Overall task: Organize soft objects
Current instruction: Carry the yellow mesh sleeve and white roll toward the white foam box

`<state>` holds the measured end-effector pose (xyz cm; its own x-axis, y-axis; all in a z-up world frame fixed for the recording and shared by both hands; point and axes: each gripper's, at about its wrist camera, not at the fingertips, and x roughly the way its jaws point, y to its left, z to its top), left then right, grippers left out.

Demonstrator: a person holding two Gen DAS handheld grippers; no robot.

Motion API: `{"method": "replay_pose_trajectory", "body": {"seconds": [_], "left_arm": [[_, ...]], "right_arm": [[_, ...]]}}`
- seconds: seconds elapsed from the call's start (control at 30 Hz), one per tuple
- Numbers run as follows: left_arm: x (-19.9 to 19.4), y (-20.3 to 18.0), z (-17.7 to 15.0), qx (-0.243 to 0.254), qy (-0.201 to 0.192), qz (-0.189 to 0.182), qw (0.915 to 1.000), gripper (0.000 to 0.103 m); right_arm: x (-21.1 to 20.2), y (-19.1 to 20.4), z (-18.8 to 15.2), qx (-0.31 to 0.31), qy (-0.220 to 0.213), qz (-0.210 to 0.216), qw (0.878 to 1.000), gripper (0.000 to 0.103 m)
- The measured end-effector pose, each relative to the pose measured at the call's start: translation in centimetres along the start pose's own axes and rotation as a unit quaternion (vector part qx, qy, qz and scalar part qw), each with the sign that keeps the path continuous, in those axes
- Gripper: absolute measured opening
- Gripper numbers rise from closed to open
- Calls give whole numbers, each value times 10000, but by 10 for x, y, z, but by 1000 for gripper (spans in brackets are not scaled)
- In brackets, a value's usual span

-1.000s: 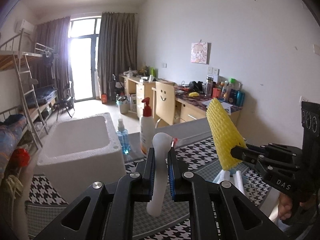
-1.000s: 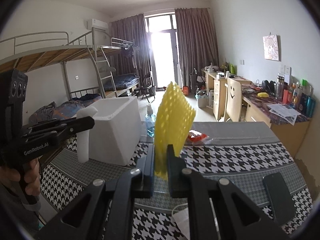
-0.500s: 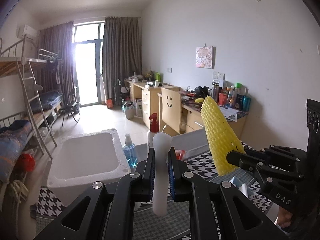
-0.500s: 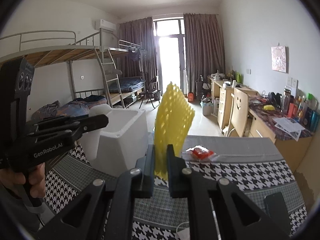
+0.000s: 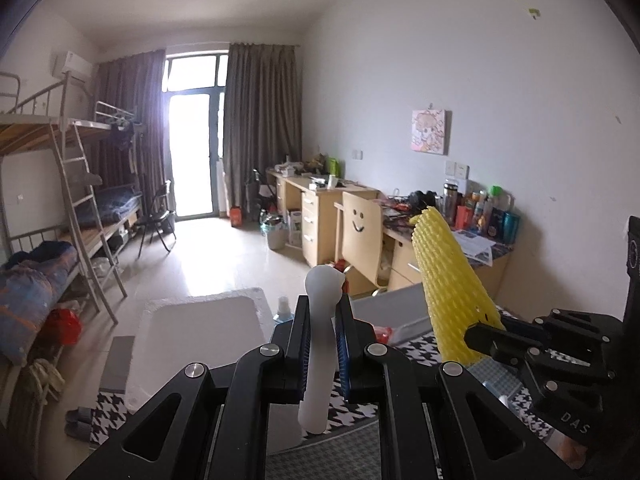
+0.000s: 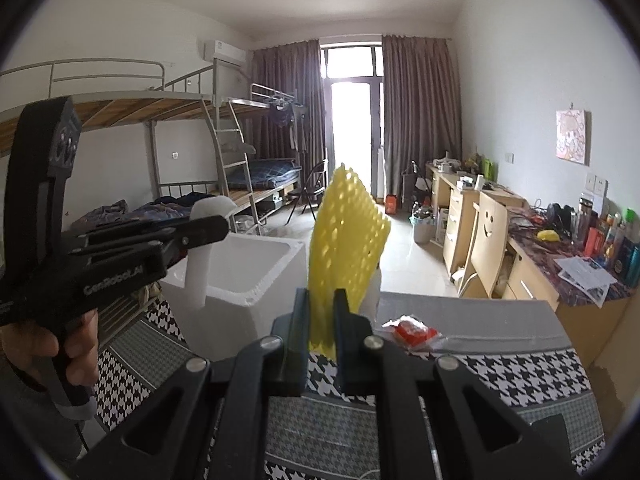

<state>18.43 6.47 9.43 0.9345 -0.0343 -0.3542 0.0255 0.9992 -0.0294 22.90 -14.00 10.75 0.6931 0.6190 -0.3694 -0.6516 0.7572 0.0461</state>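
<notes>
At far left, the bunk beds (image 6: 168,128) with their metal ladder (image 5: 84,216) line the wall, and bedding lies heaped on the lower bunk (image 5: 32,280). Nearer, at left of centre, the white foam box (image 6: 248,276) stands open-topped on the houndstooth tablecloth (image 6: 520,364). The left gripper (image 5: 322,344), held aloft by a hand (image 6: 60,356) near the left edge of the right wrist view, has its jaws closed narrowly on a white foam piece (image 5: 320,360); the piece stands roughly upright, its rounded top above the fingers and its lower end hanging below them, in the air over or just in front of the near left part of the box; which of the two cannot be told. A spray bottle (image 5: 283,310) shows just right of the box, partly hidden. At centre, the right gripper (image 6: 322,320) has its jaws closed narrowly on the lower end of a yellow foam net sleeve (image 6: 344,240), which rises upright and clear of the table, just right of the box. A red-and-clear packet (image 6: 412,330) lies on the grey strip of the table beyond the cloth. Farther right, a wooden chair with a smiley face (image 6: 490,236) stands at the desks (image 5: 320,204) along the right wall, whose near desktop carries bottles (image 6: 616,240) and papers (image 6: 588,276). A dark phone (image 6: 556,436) lies flat at the near right of the cloth.
</notes>
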Motion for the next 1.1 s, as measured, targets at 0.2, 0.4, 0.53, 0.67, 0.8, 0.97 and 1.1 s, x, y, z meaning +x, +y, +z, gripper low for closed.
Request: {"method": "replay_pose_trajectory", "body": {"seconds": [0.2, 0.4, 0.53, 0.67, 0.8, 0.97, 1.1], "left_arm": [[7, 9, 6, -76, 1, 235, 9997, 13], [11, 21, 9, -129, -9, 436, 9990, 13], [13, 27, 11, -165, -28, 586, 9981, 13], [16, 31, 10, -205, 22, 761, 9969, 13], [20, 36, 9, -209, 60, 915, 9956, 13], [29, 45, 8, -271, 163, 1085, 9936, 14], [35, 53, 6, -361, 272, 1082, 9931, 14]], "right_arm": [[8, 4, 10, -57, -22, 197, 9998, 14], [22, 10, 20, -155, 29, 405, 9991, 14], [28, 13, 26, -211, 17, 471, 9987, 14], [36, 18, 31, -258, 38, 568, 9980, 14], [43, 21, 31, -296, 77, 689, 9972, 14], [54, 25, 33, -303, 163, 770, 9964, 14], [63, 29, 38, -324, 231, 836, 9957, 14]]}}
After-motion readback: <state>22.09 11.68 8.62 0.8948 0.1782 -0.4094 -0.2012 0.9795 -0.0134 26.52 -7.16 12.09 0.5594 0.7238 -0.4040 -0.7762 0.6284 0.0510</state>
